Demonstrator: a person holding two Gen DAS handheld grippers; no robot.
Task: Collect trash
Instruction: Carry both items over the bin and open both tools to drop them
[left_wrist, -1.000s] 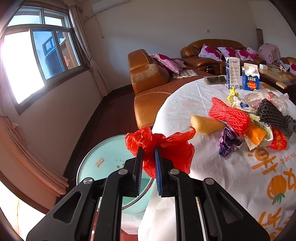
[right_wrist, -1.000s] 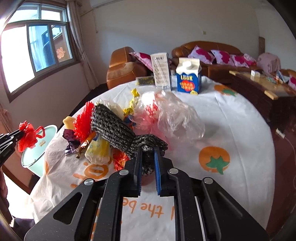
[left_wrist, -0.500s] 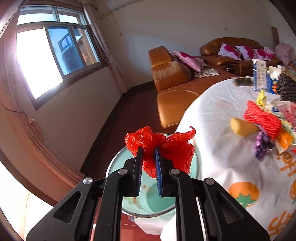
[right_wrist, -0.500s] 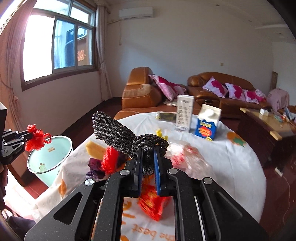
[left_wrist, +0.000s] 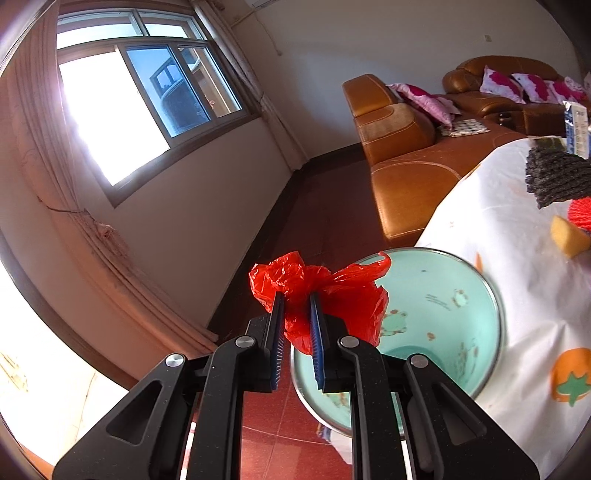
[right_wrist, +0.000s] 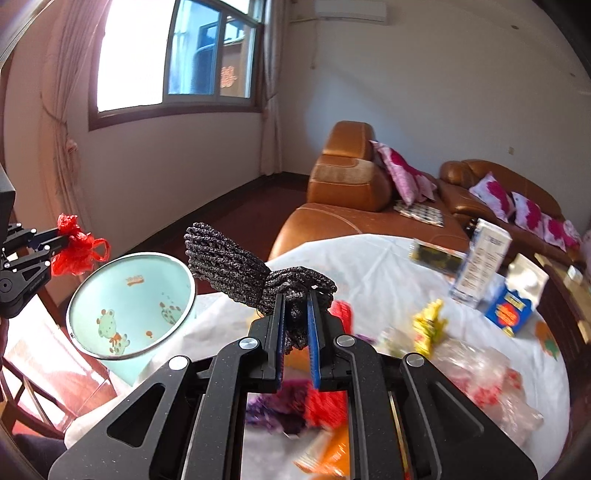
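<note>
Beside the littered tabletop (right_wrist: 369, 266), the left hand-held gripper (left_wrist: 295, 314) is pinching a red bag (left_wrist: 332, 295) over the bin (left_wrist: 491, 295); the right hand-held gripper (right_wrist: 295, 314) is gripping black netting (right_wrist: 236, 266); most wrappers (right_wrist: 428, 328) are awaiting collection.

Both wrist views angled downward, sharing mint bin (left_wrist: 443, 295) (right_wrist: 129, 295)

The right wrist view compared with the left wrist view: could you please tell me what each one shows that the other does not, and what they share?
Only the right wrist view shows the right hand-held gripper shut on the black foam net, the blue milk carton, the yellow wrapper and the clear plastic bag.

Only the left wrist view shows the yellow sponge piece.

Both show the left hand-held gripper shut on the red plastic bag, the mint-green bin, the foam net, the white tablecloth and the brown sofa.
</note>
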